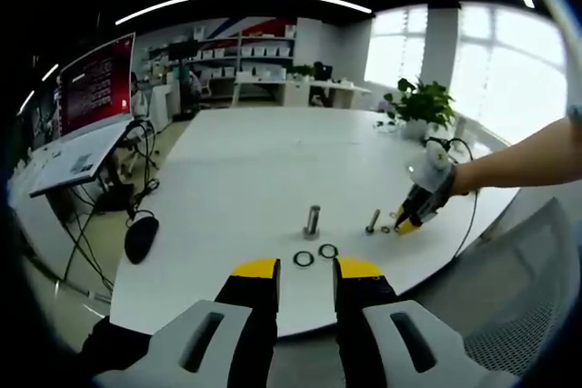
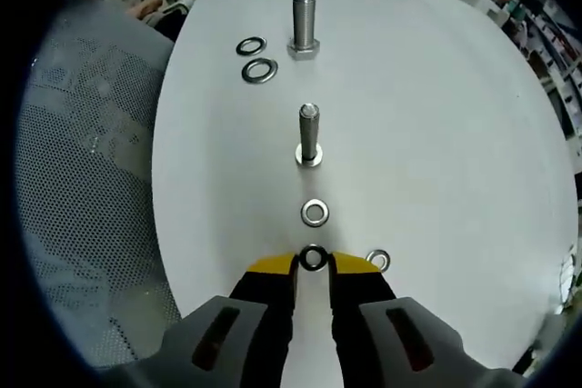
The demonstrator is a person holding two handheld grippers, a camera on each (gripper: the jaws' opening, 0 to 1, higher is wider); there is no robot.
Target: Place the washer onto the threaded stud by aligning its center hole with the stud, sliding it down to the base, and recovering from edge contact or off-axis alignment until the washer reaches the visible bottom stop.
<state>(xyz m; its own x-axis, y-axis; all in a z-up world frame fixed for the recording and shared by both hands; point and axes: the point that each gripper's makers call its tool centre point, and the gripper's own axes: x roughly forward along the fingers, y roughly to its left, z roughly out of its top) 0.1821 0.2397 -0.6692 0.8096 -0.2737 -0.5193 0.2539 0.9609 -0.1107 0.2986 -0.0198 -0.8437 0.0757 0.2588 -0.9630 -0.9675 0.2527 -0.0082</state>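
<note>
On table (image 2: 436, 134), right gripper (image 2: 314, 263) pinching washer (image 2: 314, 257) (flat)

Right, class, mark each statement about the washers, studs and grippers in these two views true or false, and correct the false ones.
1. Two threaded studs stand upright on the white table. True: the nearer stud and the farther stud.
2. A washer already sits at the base of the nearer stud. False: no washer is on it.
3. The right gripper has a washer between its tips. True.
4. The two dark washers lie beside the farther stud. True.
5. The left gripper holds a washer. False: its jaws are apart with nothing between them.
6. A potted plant stands on the floor. False: it stands on the table.
</note>
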